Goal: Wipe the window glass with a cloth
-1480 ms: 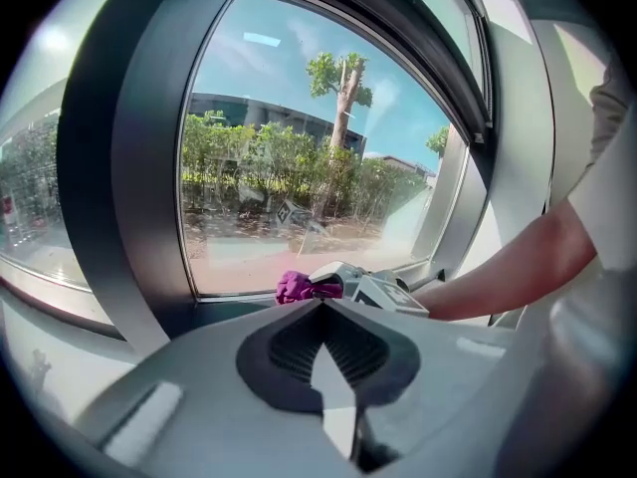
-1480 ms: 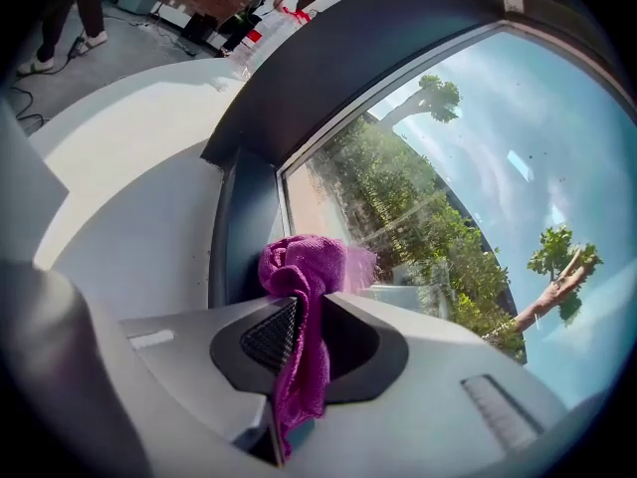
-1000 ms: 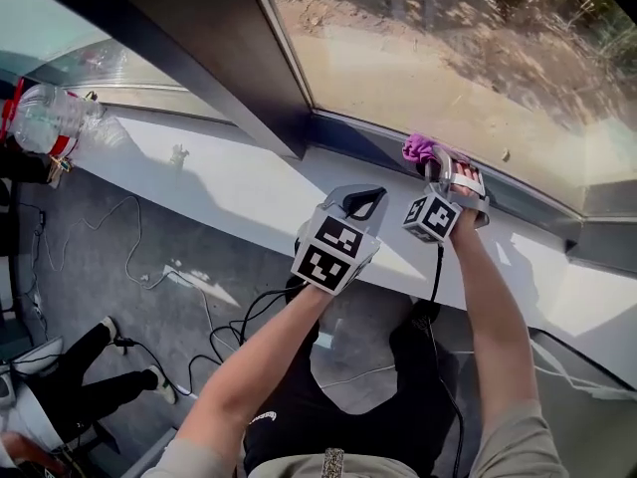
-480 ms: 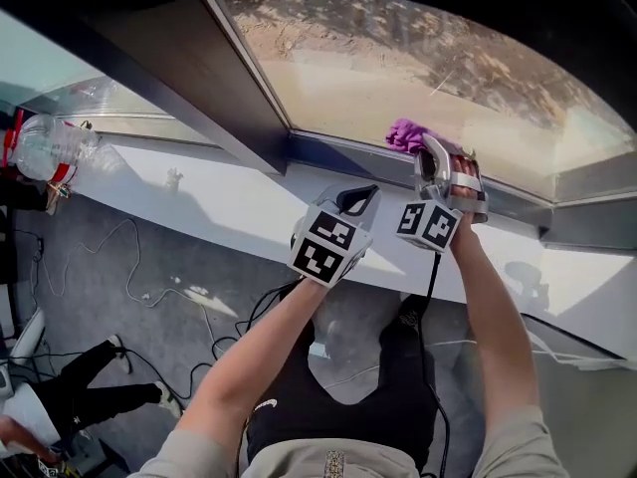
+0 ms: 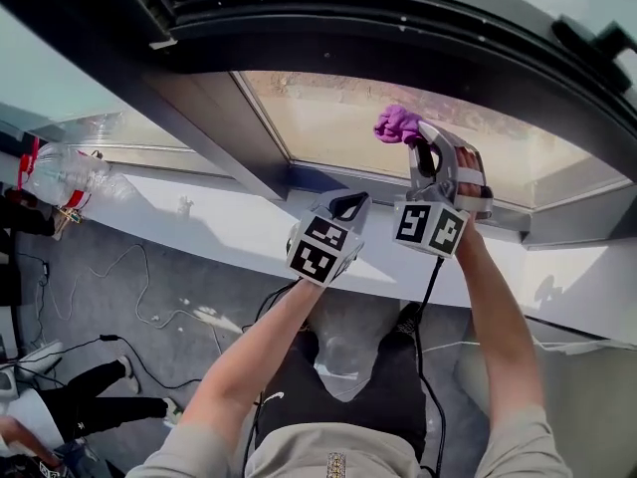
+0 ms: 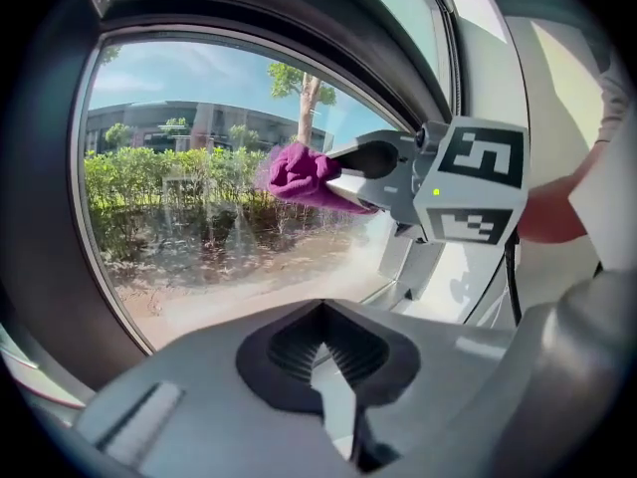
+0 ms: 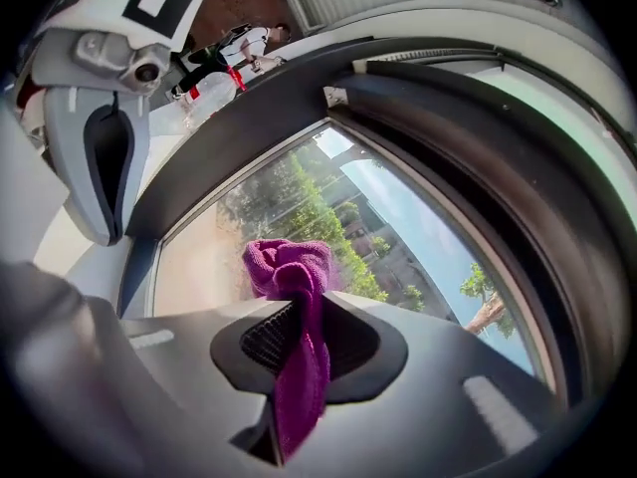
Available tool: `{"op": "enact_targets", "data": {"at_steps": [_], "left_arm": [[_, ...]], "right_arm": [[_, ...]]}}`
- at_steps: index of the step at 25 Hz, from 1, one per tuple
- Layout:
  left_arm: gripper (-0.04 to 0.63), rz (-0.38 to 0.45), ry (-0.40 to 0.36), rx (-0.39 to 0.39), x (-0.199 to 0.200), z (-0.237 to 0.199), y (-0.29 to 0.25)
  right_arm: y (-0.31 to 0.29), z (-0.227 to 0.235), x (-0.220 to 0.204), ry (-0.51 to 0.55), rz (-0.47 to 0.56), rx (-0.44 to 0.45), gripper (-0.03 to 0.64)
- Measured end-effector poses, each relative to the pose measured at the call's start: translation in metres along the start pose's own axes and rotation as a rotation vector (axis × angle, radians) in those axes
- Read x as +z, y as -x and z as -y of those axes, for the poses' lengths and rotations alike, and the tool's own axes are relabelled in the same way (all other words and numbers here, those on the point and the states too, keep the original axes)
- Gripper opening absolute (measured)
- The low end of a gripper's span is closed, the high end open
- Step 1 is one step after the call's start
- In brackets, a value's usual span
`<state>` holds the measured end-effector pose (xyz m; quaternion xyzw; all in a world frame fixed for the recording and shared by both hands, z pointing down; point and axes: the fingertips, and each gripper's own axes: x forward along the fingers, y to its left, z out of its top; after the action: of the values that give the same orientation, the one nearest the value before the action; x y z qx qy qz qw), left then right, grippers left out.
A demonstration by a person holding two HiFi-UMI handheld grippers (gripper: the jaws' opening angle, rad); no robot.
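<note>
A crumpled purple cloth [image 5: 396, 124] is pinched in my right gripper [image 5: 406, 139], which is shut on it. The cloth's bunched end is at the window glass [image 5: 338, 118], above the lower frame; I cannot tell whether it touches the pane. In the right gripper view the cloth [image 7: 291, 285] hangs down between the jaws in front of the glass [image 7: 299, 202]. My left gripper [image 5: 348, 205] is shut and holds nothing, low over the white sill and left of the right one. From the left gripper view the cloth [image 6: 299, 174] and right gripper [image 6: 343, 179] show against the glass [image 6: 189, 227].
A white sill [image 5: 209, 217] runs under the window, with a clear plastic bottle [image 5: 55, 172] at its left end. A dark frame post [image 5: 189, 113] divides the panes. Cables [image 5: 149, 297] lie on the grey floor, where a person's legs [image 5: 95, 401] show at lower left.
My right gripper has lifted the cloth from the bottom edge of the glass to higher on the pane. The head view has tilted upward. The left gripper has barely moved.
</note>
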<state>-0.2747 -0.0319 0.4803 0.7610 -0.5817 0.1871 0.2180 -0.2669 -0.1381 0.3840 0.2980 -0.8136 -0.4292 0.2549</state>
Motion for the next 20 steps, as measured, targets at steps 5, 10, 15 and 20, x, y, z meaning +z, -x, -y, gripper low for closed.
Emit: {"op": "enact_targets", "data": {"at_steps": [5, 10, 15, 20], "left_arm": [[0.000, 0.009, -0.013, -0.014, 0.023, 0.010, 0.010], [0.000, 0.017, -0.027, -0.020, 0.038, 0.019, 0.013], [0.000, 0.021, -0.040, -0.023, 0.047, 0.022, 0.017], [0.000, 0.018, -0.048, -0.046, 0.049, 0.042, 0.004]], "right_arm": [[0.009, 0.047, 0.030, -0.046, 0.037, -0.048, 0.084], [0.018, 0.077, 0.041, -0.087, 0.059, -0.107, 0.083], [0.028, 0.105, 0.050, -0.104, 0.084, -0.185, 0.083], [0.044, 0.127, 0.028, -0.115, 0.074, -0.266, 0.083]]}}
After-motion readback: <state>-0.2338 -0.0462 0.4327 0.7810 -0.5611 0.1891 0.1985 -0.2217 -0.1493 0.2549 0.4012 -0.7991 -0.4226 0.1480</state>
